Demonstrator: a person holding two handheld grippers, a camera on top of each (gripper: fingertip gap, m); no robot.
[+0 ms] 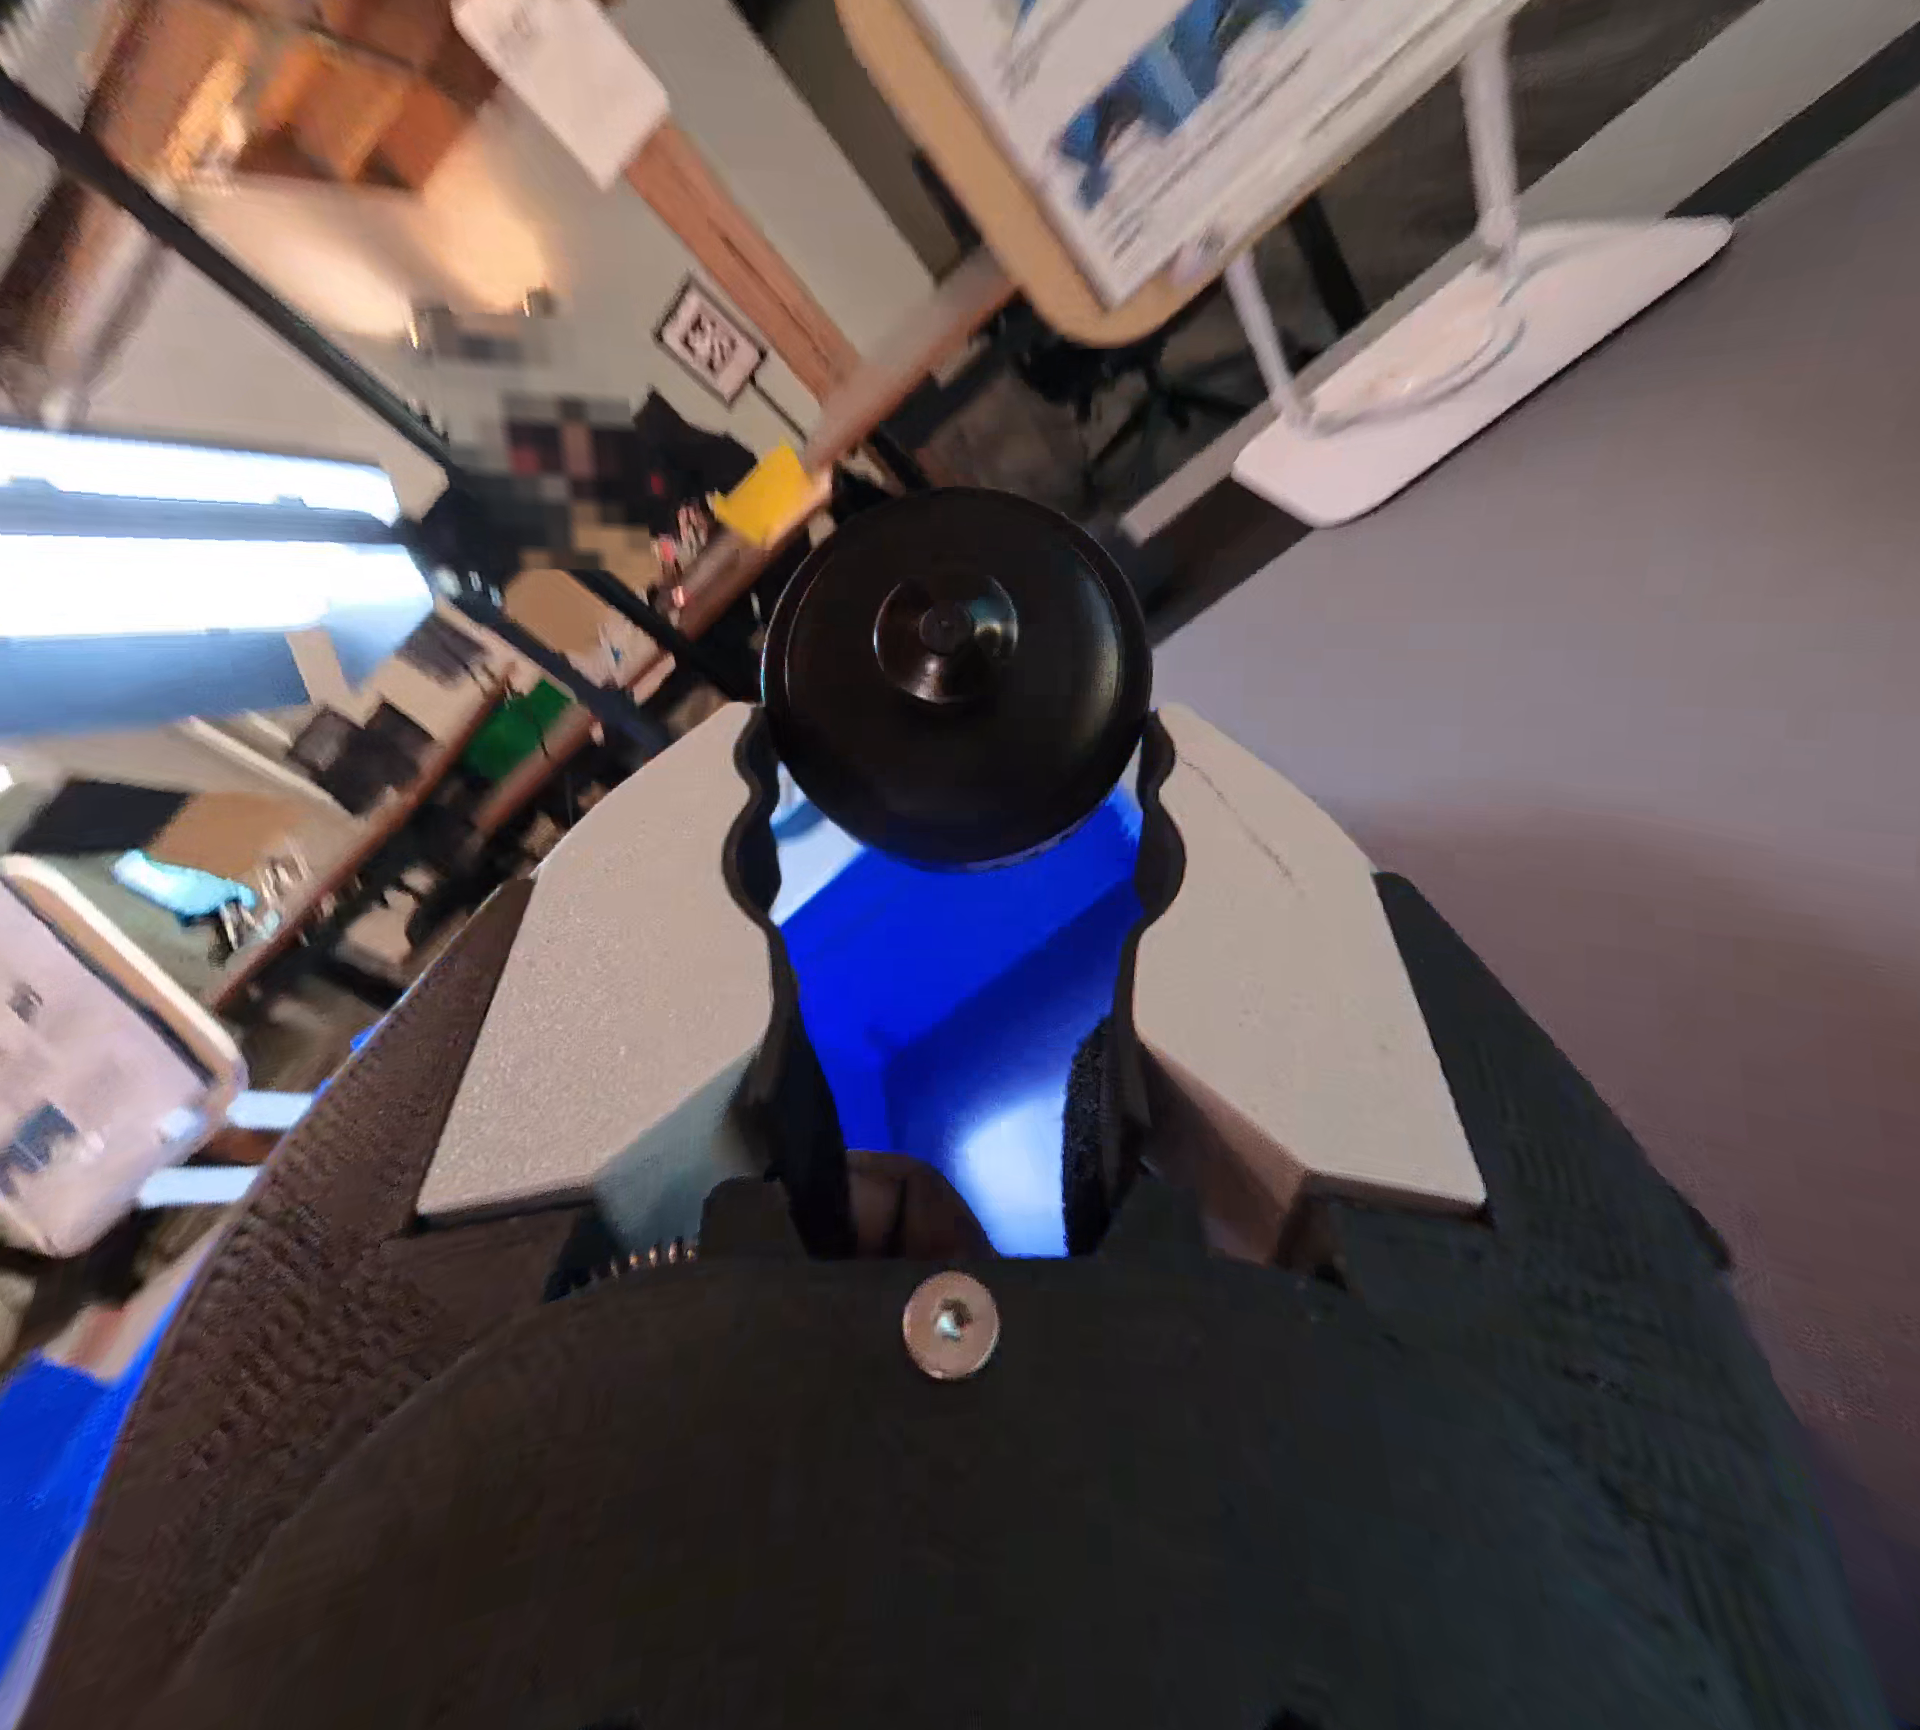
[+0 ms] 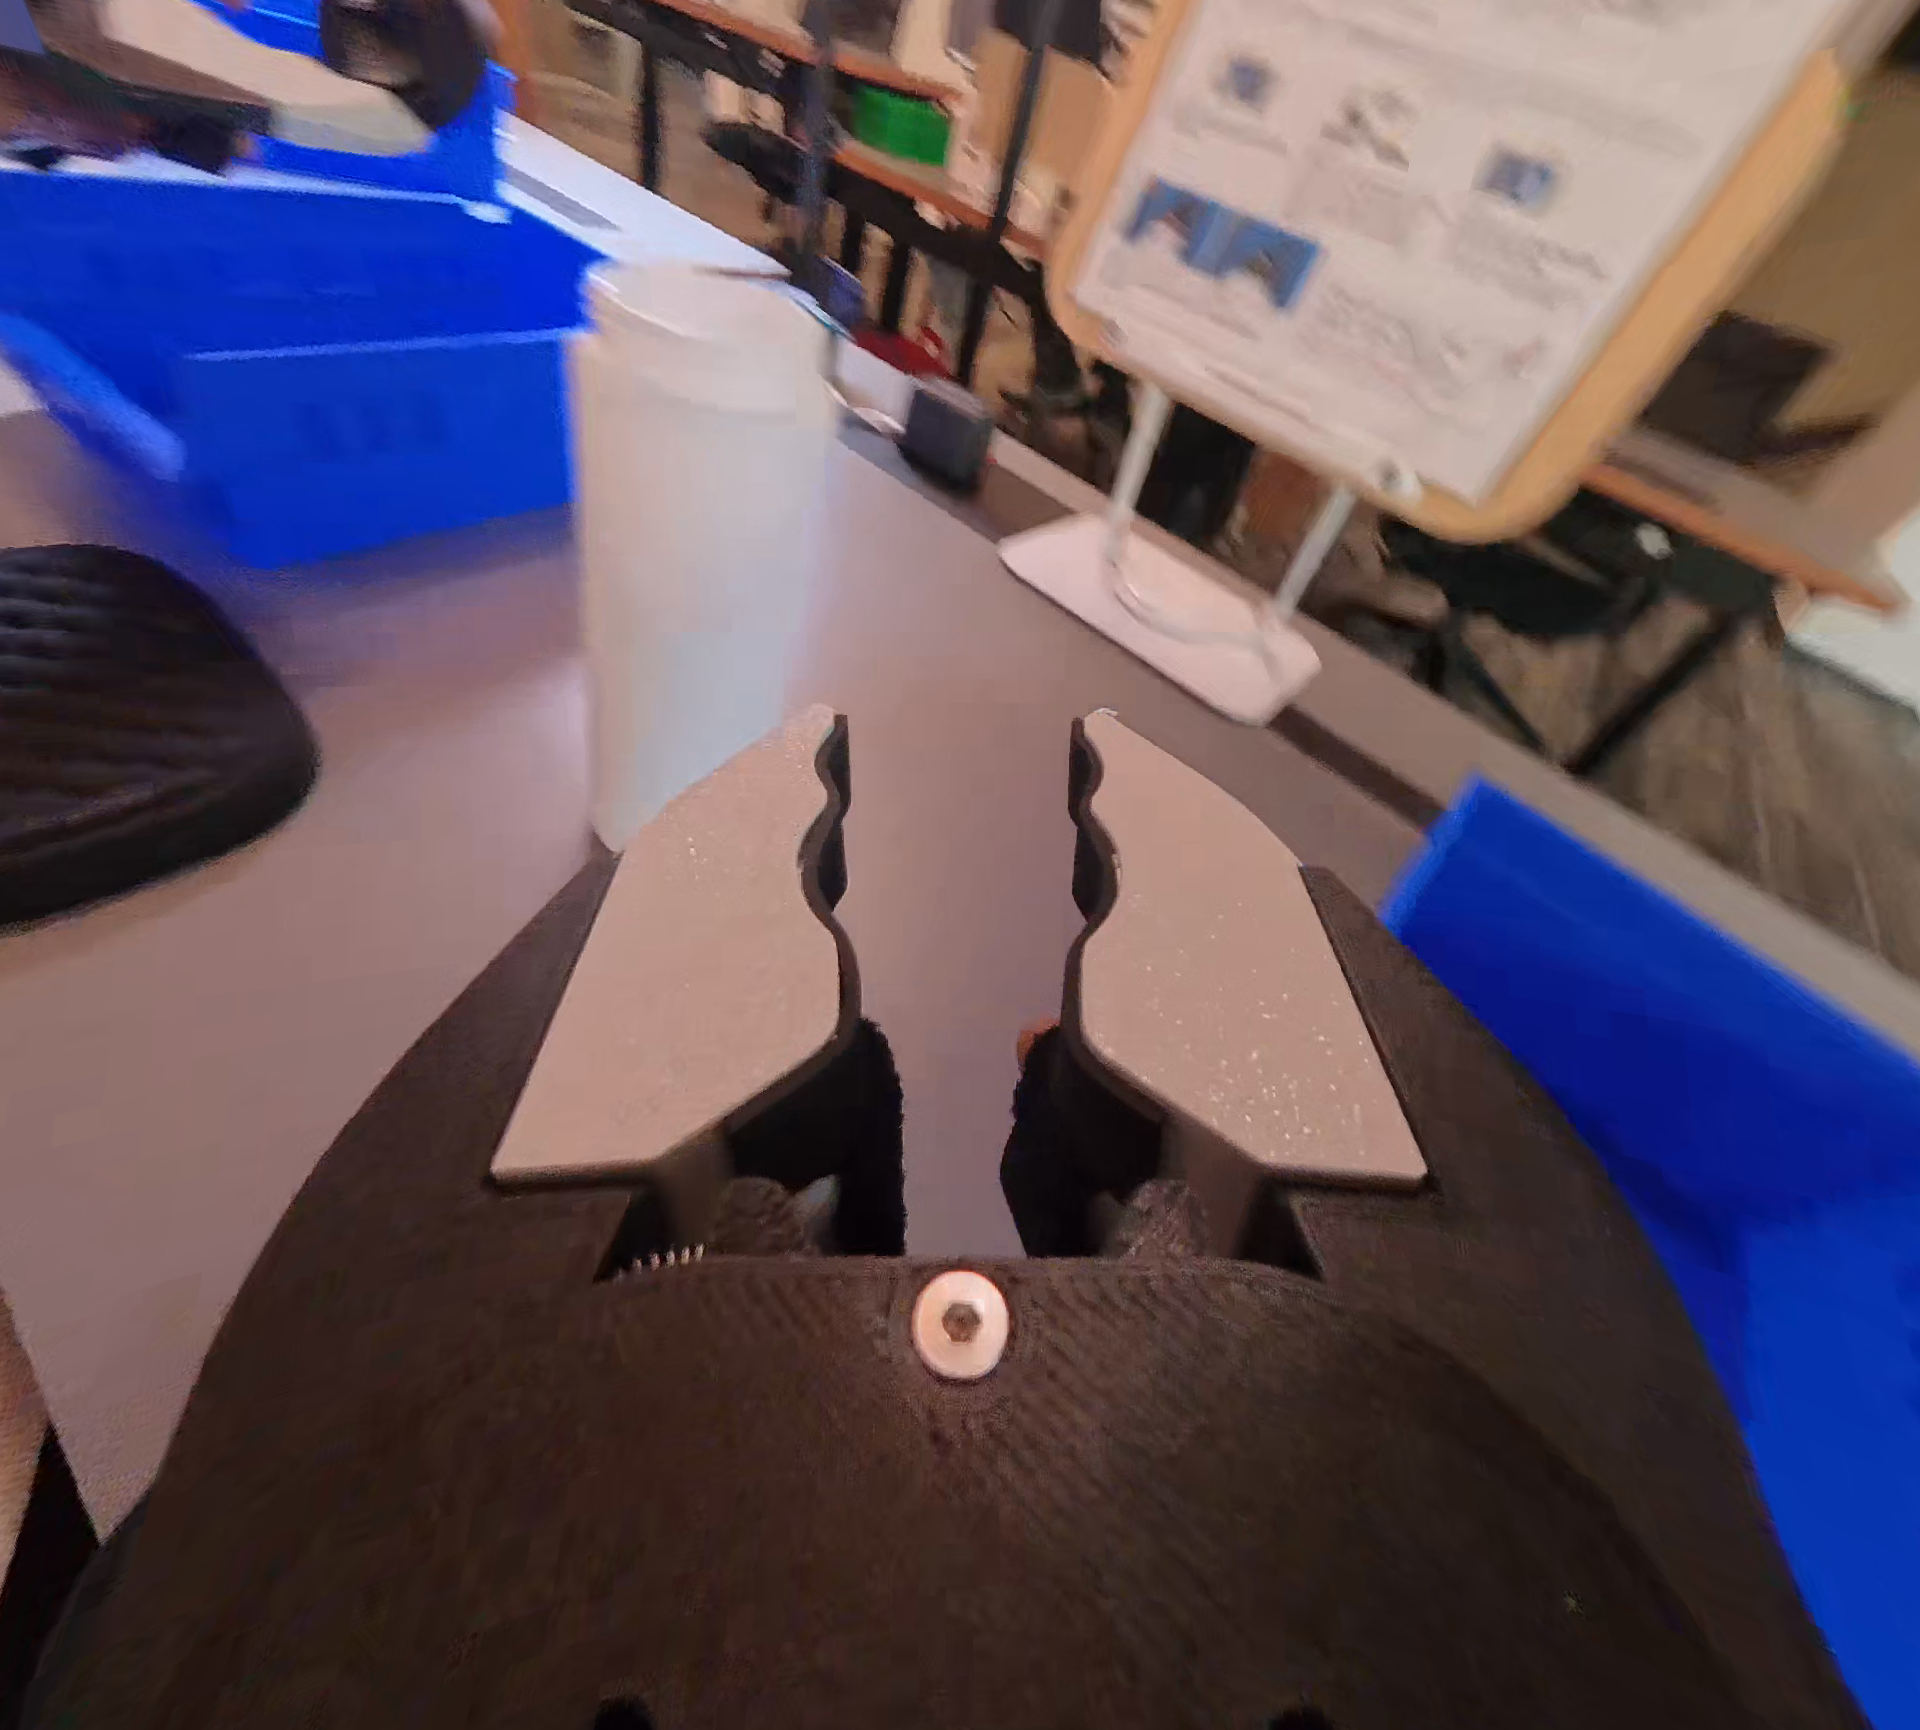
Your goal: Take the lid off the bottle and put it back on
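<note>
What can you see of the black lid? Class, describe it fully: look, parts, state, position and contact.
The lid is black, round and glossy, probably plastic, with a raised central knob like a spout. It is off the bottle, whose mouth stands open on the grey table. The left gripper pinches its sides between both fingertips, top facing the camera, held in the air. In the right wrist view it shows only as a dark blur at upper left.

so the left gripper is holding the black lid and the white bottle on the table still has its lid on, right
Not quite. The white bottle has no lid on it: the right wrist view shows its open threaded neck as it stands on the table. The rest holds: the left wrist view shows the left gripper clamped on the black lid. The right gripper is open and empty.
</note>
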